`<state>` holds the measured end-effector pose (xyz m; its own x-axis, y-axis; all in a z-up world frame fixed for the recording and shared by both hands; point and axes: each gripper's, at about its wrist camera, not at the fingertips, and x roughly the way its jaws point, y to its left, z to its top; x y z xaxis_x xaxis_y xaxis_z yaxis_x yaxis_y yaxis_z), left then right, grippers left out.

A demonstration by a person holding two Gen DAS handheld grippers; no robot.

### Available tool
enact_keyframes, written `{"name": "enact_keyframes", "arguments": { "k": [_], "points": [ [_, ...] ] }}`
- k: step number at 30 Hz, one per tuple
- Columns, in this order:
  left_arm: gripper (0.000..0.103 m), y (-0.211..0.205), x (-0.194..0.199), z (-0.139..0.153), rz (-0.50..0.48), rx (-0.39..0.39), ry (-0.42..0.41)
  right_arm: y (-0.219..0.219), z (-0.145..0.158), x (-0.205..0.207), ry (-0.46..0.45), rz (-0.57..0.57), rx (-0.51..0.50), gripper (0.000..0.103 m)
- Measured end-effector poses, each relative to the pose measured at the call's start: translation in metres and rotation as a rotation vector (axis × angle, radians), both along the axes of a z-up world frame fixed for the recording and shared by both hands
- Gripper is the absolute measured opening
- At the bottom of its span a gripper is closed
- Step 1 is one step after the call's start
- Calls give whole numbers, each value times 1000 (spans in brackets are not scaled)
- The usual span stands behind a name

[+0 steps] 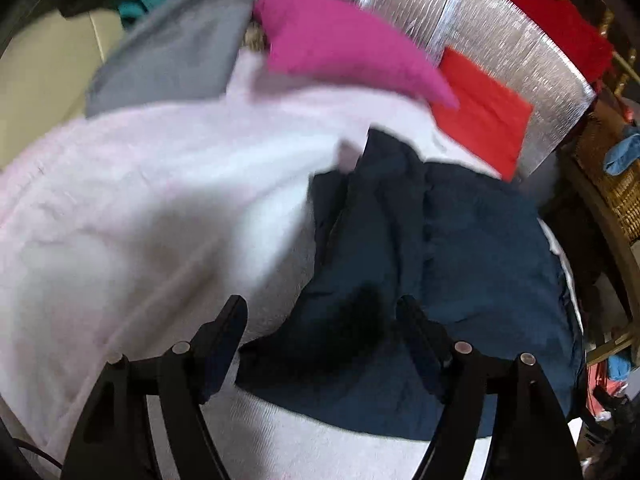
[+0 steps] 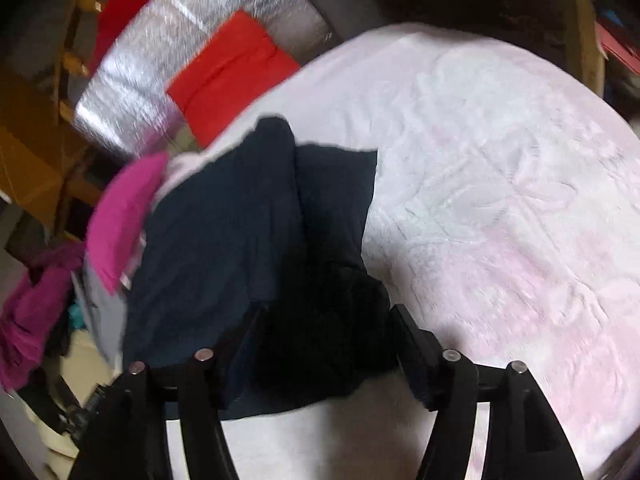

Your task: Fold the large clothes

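A dark navy garment [image 1: 460,280] lies crumpled on a pale pink blanket [image 1: 140,208]. My left gripper [image 1: 322,312] is open, its fingers wide apart just above the garment's near left part. In the right wrist view the same navy garment [image 2: 240,232] lies on the blanket [image 2: 500,200], folded in a rough strip. My right gripper [image 2: 326,320] is open above the garment's near end. Neither gripper holds cloth.
A magenta garment [image 1: 344,48] and a grey one [image 1: 176,52] lie at the blanket's far side. A red folded cloth [image 1: 484,116] rests on a silver foil sheet [image 1: 500,40]. A wicker basket [image 1: 616,176] stands at the right. More magenta cloth [image 2: 28,312] hangs at the left.
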<state>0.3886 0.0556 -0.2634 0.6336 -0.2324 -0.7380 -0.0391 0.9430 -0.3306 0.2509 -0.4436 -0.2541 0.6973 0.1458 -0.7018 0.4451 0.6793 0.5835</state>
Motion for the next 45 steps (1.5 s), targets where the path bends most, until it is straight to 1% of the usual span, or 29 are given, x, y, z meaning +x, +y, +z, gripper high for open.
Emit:
{"name": "enact_keyframes", "arguments": {
  "k": [1,2,4,6,8,9,11,13,14,16,19,21,23,25,26,27,28,29,30,31,32,34,37,40,42,45],
  "points": [
    [83,1,-11,4,8,-16,-15,1,5,-8,-20,1,7,72],
    [84,3,-15,5,11,-29,-14,3,10,-17,-42,4,20,73],
    [84,0,-31,4,-8,-96,16,7,14,-34,-81,9,72,79],
    [84,-3,-35,2,-41,-155,44,12,10,-41,-103,25,148,80],
    [85,-5,-39,-4,-44,-186,73,22,0,-39,-95,51,220,80],
    [86,-5,-38,-8,-40,-202,92,26,-5,-35,-91,59,237,80],
    [86,0,-32,-22,-15,-270,159,35,-16,-25,-63,65,249,80],
    [86,5,-27,-34,19,-339,191,41,-24,-17,-58,67,273,80],
    [86,8,-22,-38,39,-358,200,43,-28,-11,-53,58,274,80],
    [86,9,-13,-44,59,-392,207,45,-34,-3,-51,40,264,80],
    [87,7,1,-50,79,-436,231,40,-48,15,-40,8,306,80],
    [87,3,11,-53,87,-445,234,39,-56,20,-57,-19,327,81],
    [86,3,18,-54,94,-466,218,38,-59,24,-76,-41,334,81],
    [86,2,22,-53,99,-467,202,38,-60,29,-89,-61,331,81],
    [79,2,23,-53,102,-458,201,38,-60,33,-94,-68,325,81],
    [72,2,24,-54,114,-438,202,38,-59,35,-95,-75,320,77],
    [63,2,26,-55,117,-430,193,39,-59,38,-96,-85,310,70],
    [55,1,26,-54,112,-433,180,39,-58,40,-94,-92,296,66],
    [50,0,28,-51,104,-428,161,41,-58,42,-92,-95,291,58],
    [39,-1,28,-48,101,-402,139,42,-59,43,-91,-98,285,52],
    [32,-2,25,-45,98,-382,123,44,-57,42,-95,-101,274,49],
    [24,-3,23,-39,86,-379,100,46,-51,40,-108,-98,239,38],
    [19,0,16,-30,70,-371,60,48,-36,34,-128,-93,205,31],
    [18,6,0,-23,54,-360,37,52,-20,23,-157,-75,176,29],
    [18,9,-12,-22,43,-352,43,54,-14,14,-166,-62,167,29],
    [19,13,-25,-29,25,-334,89,55,-22,-4,-151,-62,193,29]
  ]
}}
